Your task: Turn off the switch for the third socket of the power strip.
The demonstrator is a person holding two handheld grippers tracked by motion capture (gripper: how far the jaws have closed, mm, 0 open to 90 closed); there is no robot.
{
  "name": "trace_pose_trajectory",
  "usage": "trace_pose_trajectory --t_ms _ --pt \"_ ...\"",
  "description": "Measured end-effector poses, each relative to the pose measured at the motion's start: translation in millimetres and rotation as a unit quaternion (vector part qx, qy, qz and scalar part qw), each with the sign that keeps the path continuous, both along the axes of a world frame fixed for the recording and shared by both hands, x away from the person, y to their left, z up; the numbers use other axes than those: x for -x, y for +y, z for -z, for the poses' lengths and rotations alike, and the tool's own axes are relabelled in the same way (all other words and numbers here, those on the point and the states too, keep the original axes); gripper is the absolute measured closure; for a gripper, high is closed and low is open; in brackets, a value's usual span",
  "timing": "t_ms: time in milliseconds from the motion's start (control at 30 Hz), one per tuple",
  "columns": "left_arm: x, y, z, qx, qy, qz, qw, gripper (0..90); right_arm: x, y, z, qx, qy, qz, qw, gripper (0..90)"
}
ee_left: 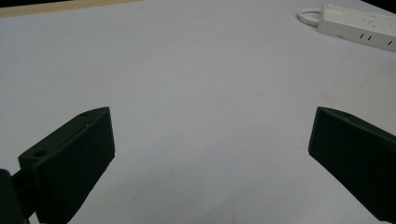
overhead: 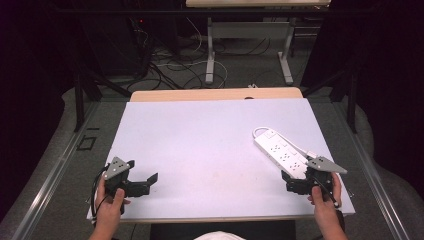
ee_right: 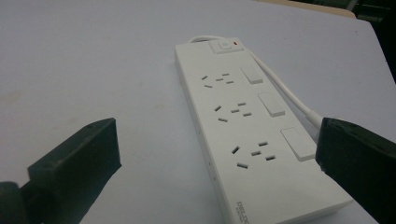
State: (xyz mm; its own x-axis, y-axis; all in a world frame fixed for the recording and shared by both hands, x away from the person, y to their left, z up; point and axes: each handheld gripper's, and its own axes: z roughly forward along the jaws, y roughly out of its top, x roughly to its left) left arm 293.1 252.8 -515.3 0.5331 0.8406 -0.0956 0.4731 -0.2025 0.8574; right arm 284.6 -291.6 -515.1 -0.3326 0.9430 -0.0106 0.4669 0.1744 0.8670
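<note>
Tabletop (overhead: 200,145) covered in a pale sheet is seen from above, with a strip of bare wood left showing along its far edge. Wide open room is offered across the left and middle of the surface, where nothing lies.

At the near left corner, the left gripper (overhead: 150,181) is held in the person's left hand (overhead: 111,202), close to the near edge and the left edge. Its jaws are spread wide and nothing is held between them; in the left gripper view they frame bare sheet, and the power strip (ee_left: 357,25) is seen far off at the upper right.

Toward the right side, a white power strip (overhead: 280,152) lies flat on the sheet, set at a slant, its near end just beside the right gripper (overhead: 295,181). Three socket groups, each with its own white rocker switch (ee_right: 271,104), are shown in the right gripper view, along with a main switch and a small red mark at the far end. A white cord (ee_right: 292,95) is looped out of the far end and run back along the strip's right side.

The right gripper is held in the right hand (overhead: 325,200) near the near right corner. Its jaws are wide apart, gripping nothing, and the strip's near end lies between them in its own view.
</note>
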Motion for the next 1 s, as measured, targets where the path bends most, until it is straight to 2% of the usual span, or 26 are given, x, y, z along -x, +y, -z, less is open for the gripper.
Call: trace_pose_trajectory --t_ms 67,233,267,300,367,500,533,633,800,1000 --pt "0.1 -0.2 0.1 0.0 0.001 0.002 1.0 0.3 0.1 0.2 0.5 -0.006 0.005 0.004 1.0 0.0" --pt "1.0 -2.2 -0.7 -0.006 -0.003 0.006 1.0 0.3 -0.3 0.2 1.6 0.009 0.007 0.0 0.9999 0.0" --pt "1.3 -3.2 -0.4 -0.002 -0.001 0.006 1.0 0.3 -0.2 1.3 1.5 0.007 0.009 0.002 0.9999 0.0" --pt "1.0 -2.7 -0.6 -0.009 -0.004 0.008 0.9999 0.3 -0.4 1.9 1.3 0.004 0.013 0.0 0.9999 0.0" --pt "1.1 -3.9 -0.3 -0.008 -0.005 0.007 0.9999 0.3 -1.4 2.9 0.9 0.004 0.017 -0.006 0.9998 0.0" --pt "2.3 -5.4 -0.3 -0.006 -0.005 0.007 0.9999 0.3 -3.8 6.0 -0.3 0.022 0.032 -0.012 0.9992 0.0" --pt "3.0 -6.6 0.2 0.001 -0.005 0.004 1.0 0.3 -4.4 6.7 -0.9 0.027 0.034 -0.014 0.999 0.0" --pt "3.2 -6.0 0.0 -0.002 -0.007 0.005 1.0 0.3 -6.4 7.7 -6.0 0.04 0.034 -0.017 0.9985 0.0" --pt "3.2 -5.3 0.5 -0.001 -0.006 0.003 1.0 0.3 -11.4 7.0 -16.1 0.042 0.035 -0.014 0.9984 0.7" --pt "2.8 -4.9 1.2 0.002 -0.004 0.002 1.0 0.3 -20.6 2.6 -24.9 0.061 0.04 -0.008 0.9973 6.5"
